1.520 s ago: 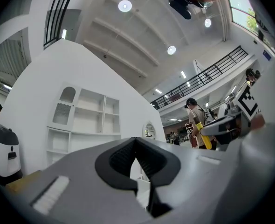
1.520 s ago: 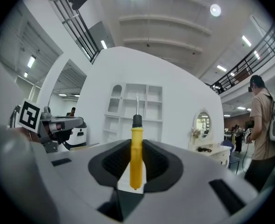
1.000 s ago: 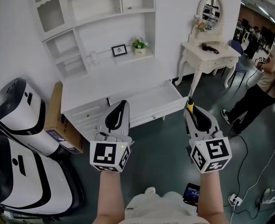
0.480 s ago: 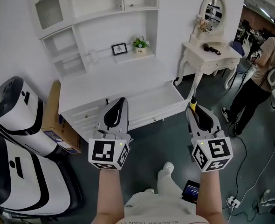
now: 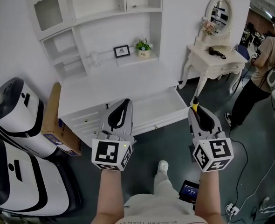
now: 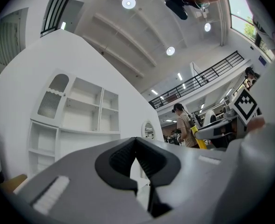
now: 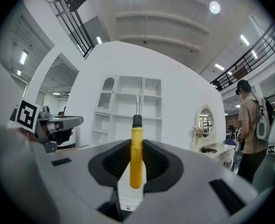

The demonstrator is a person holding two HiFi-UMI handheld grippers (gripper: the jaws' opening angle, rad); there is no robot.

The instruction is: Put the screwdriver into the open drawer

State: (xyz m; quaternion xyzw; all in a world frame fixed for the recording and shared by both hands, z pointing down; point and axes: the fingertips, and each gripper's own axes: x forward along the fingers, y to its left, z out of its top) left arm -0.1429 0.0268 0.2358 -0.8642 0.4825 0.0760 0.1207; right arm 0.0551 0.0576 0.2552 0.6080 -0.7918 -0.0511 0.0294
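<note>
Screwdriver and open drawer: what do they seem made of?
The screwdriver: smooth yellow handle, likely plastic; black collar; shiny shaft, apparently metal. The drawer: uniform matte white, probably painted wood or board; which, the look leaves open.

Grey left tool (image 5: 124,101) and right tool (image 5: 195,109), black pads (image 5: 117,118), black-and-white marker cubes (image 5: 110,154), pale trousers (image 5: 161,190)
</note>
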